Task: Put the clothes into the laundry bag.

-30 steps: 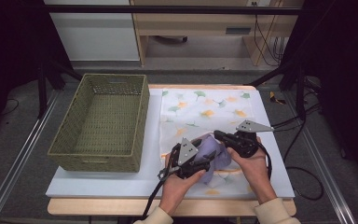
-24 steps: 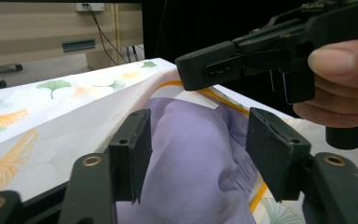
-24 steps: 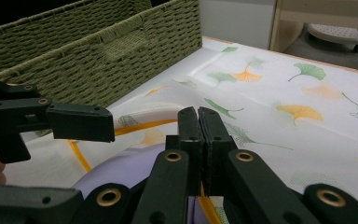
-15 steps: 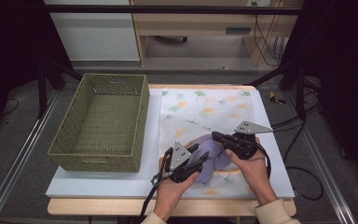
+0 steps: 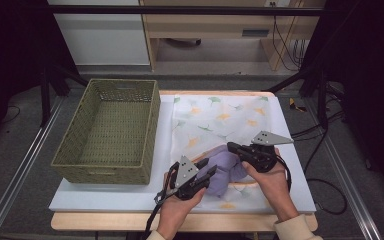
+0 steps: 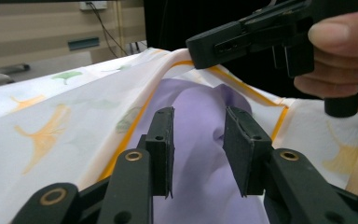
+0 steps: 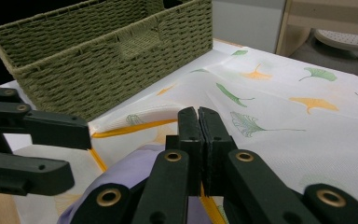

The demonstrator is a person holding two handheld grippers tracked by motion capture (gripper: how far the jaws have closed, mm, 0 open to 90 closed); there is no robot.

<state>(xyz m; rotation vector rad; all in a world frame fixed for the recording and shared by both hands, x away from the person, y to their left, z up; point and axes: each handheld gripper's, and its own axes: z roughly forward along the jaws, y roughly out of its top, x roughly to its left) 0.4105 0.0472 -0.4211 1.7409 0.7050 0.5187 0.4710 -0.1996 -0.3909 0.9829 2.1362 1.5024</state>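
Sitting near the front edge of the counter (image 5: 105,200) is a bunched-up lilac cloth (image 5: 228,170), half tucked under the edge of a white bag printed with ginkgo leaves (image 5: 220,117) and trimmed in orange. The right claw (image 5: 231,146) has its jaws pressed together on that white-and-orange edge and holds it lifted off the lilac bundle, so there's a bit of a mouth open there. The left claw (image 6: 196,144) points straight into that opening; its jaws have just been closing, with a fold of the lilac fabric between them, but in the left gripper view there's a gap on each side, so they're apart and not pinching yet. The two claws are pretty close, the right one just above and past the left. Off to the left on the same counter, well apart from the cloth, stands a green woven basket (image 5: 70,155). A light wooden shelf unit (image 5: 215,30) stands on the floor beyond.
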